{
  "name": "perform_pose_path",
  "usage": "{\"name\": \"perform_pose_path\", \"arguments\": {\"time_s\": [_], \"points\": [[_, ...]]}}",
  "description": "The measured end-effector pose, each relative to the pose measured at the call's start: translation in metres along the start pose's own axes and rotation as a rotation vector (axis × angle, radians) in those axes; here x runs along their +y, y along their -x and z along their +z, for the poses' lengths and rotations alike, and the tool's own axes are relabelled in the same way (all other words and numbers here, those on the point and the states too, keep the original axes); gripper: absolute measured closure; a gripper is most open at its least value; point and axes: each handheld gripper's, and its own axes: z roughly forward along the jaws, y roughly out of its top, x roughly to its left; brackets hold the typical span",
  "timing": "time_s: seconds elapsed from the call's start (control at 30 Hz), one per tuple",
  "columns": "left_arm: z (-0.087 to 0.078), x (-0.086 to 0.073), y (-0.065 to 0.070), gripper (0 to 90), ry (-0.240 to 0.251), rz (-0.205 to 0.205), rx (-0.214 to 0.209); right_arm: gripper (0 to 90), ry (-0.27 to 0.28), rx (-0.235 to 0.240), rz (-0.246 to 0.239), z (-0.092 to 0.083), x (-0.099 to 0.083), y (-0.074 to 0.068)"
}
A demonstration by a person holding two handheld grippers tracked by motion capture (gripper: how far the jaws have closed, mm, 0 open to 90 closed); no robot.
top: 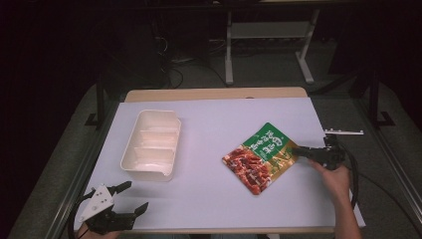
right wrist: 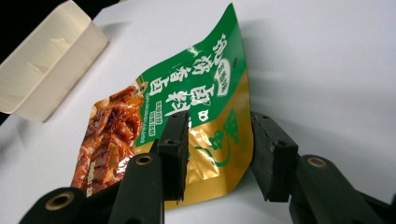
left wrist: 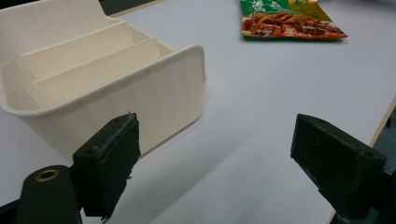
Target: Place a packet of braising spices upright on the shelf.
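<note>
- Lower left of the high view: your left gripper (top: 133, 195) hovers over the table's near edge, jaws spread wide with nothing between them.
- Just above it, left of centre, there's the cream tray (top: 128, 160), long side running up the frame. Its divided compartments look bare, with pale walls and pale floor. In the left gripper view the tray (left wrist: 159, 93) fills the upper left, one end wall facing you, just beyond the left jaw.
- Centre right of the high view: the snack pouch (top: 259, 157) lies on the white table (top: 209, 194), well apart from the tray, green top toward the upper right, red food picture toward the lower left.
- Right edge: your right gripper (top: 298, 151) sits at the pouch's gold corner. In the right gripper view the jaws straddle that corner of the pouch (right wrist: 187, 93), partly closed; the left jaw lies against the foil, the right one shows a gap, so no firm grip.
</note>
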Motion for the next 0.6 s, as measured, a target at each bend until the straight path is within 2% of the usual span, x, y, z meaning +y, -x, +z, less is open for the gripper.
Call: {"name": "perform_pose_path", "arguments": {"time_s": [0.17, 0.27, 0.37, 0.5, 0.53, 0.6], "points": [[0.000, 0.001, 0.000, 15.0, 0.002, 0.003, -0.001, 59.0, -0.019, -0.041, -0.005, 0.011, 0.000, -0.006], [0.001, 0.001, 0.000, 15.0, -0.001, 0.010, -0.002, 59.9, -0.035, -0.088, 0.014, 0.018, -0.002, -0.008], [0.001, 0.001, -0.001, 15.0, -0.008, 0.022, -0.005, 60.5, -0.034, -0.112, 0.026, 0.021, -0.004, -0.009], [0.002, 0.002, 0.000, 15.0, -0.002, 0.017, -0.006, 64.9, -0.035, -0.160, 0.011, 0.025, -0.004, -0.012], [0.002, 0.002, 0.000, 15.0, -0.005, 0.018, -0.005, 64.8, -0.032, -0.166, 0.011, 0.026, -0.004, -0.013], [0.002, 0.002, 0.000, 15.0, -0.002, 0.018, -0.005, 62.3, -0.019, -0.141, 0.028, 0.027, -0.005, -0.014]]}}
